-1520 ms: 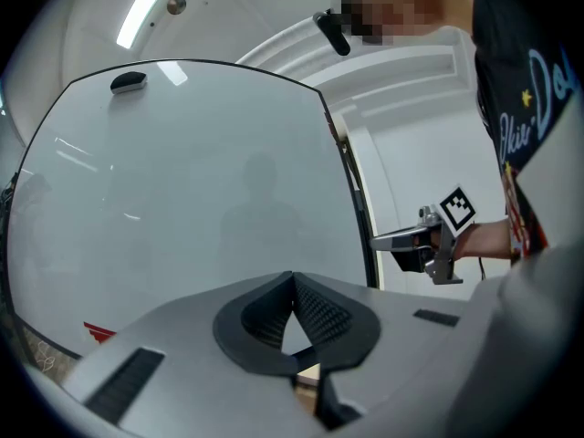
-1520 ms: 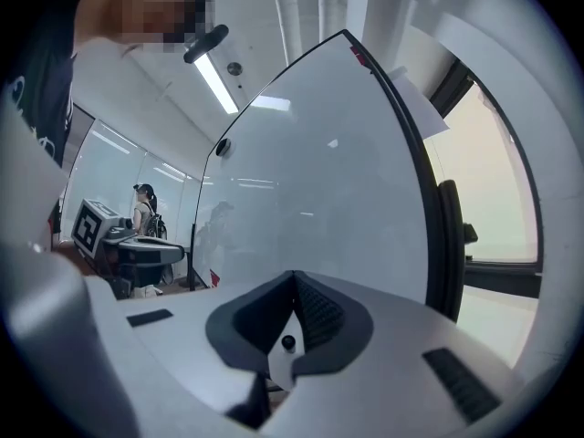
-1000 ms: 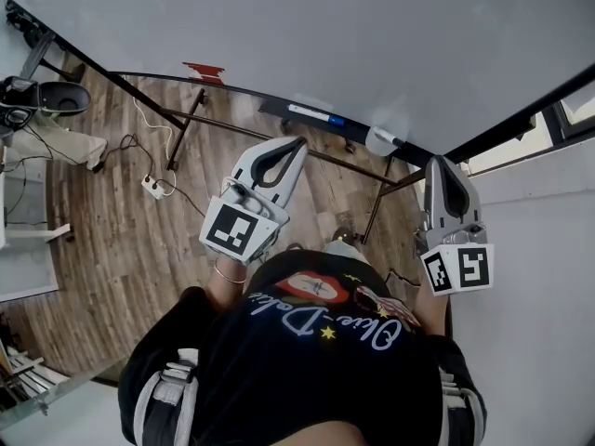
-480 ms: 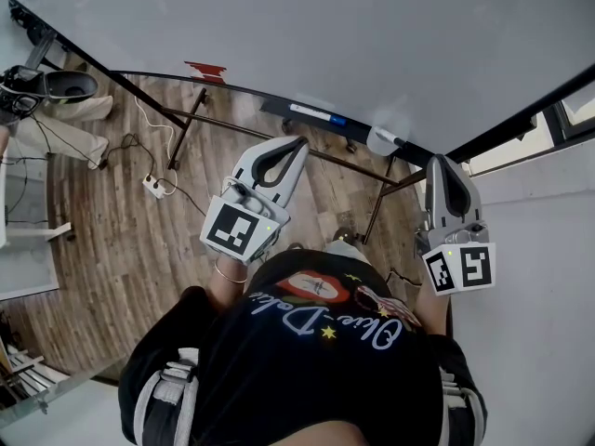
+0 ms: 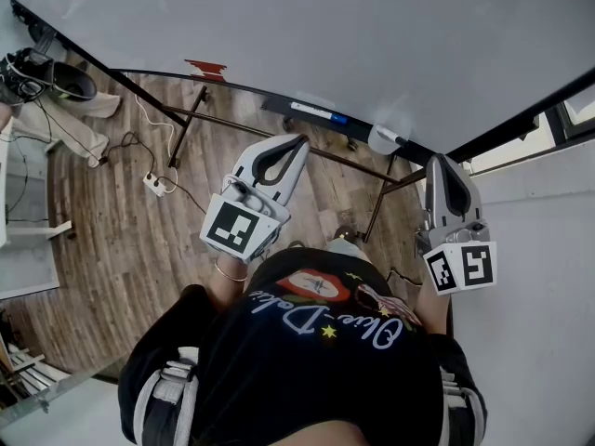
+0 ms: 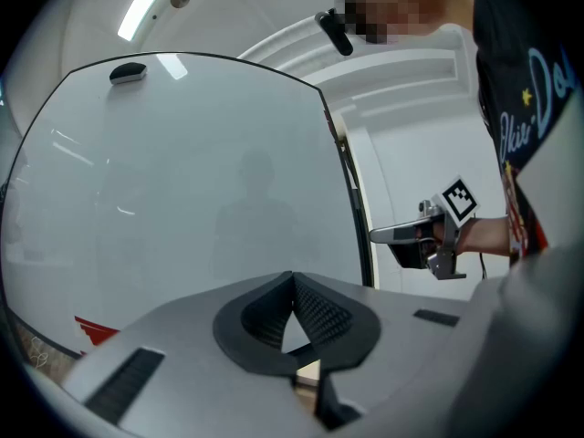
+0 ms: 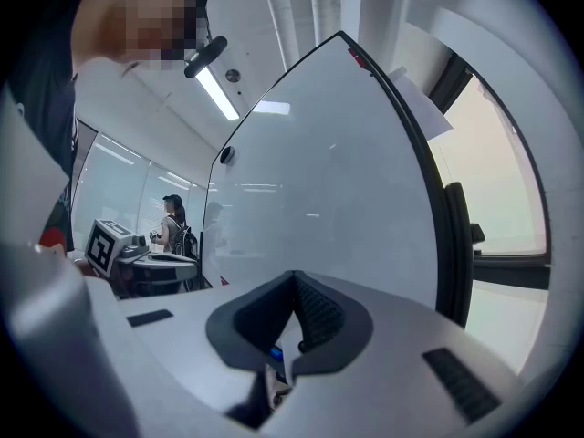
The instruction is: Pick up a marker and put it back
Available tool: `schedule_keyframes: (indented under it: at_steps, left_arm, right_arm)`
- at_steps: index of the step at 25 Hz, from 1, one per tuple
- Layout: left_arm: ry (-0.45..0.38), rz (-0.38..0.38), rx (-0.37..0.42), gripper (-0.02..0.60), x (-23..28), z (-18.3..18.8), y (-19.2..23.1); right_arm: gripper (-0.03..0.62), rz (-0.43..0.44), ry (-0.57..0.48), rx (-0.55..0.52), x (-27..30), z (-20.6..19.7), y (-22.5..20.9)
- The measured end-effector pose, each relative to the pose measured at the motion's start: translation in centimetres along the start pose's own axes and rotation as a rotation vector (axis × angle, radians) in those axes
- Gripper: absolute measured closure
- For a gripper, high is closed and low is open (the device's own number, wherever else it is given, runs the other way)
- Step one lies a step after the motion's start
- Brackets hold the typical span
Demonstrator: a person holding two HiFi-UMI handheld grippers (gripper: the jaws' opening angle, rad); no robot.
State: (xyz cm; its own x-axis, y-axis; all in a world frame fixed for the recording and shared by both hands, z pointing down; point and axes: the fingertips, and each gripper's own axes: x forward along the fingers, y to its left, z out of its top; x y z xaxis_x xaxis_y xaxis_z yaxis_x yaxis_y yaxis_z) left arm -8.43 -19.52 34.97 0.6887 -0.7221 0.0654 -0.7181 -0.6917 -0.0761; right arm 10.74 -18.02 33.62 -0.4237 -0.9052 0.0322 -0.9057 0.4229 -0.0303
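Whiteboard tray (image 5: 275,107): blue-capped marker (image 5: 312,111) lying along it. Wood floor (image 5: 112,240): power strip (image 5: 152,186).

A white, blue-capped marker (image 5: 313,111) lies flat along the whiteboard ledge (image 5: 275,106).

Marker (image 5: 312,111) on whiteboard (image 5: 325,35) tray (image 5: 272,107); L gripper (image 5: 299,141), R gripper (image 5: 437,162) in front of whiteboard; power strip (image 5: 153,186) on floor below-left.

Two grippers (image 5: 298,140) (image 5: 437,162), one marker (image 5: 316,112), one whiteboard (image 5: 325,35)
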Motion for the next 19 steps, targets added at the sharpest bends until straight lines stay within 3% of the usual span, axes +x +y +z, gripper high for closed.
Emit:
schedule_keyframes:
  at_steps: [19]
  left_arm:
    - [0.002,0.003,-0.001,0.578,0.25,-0.18,0.47]
  right_arm:
    - [0.594,0.003,0.000,-0.003,0.52,0.00,-0.04]
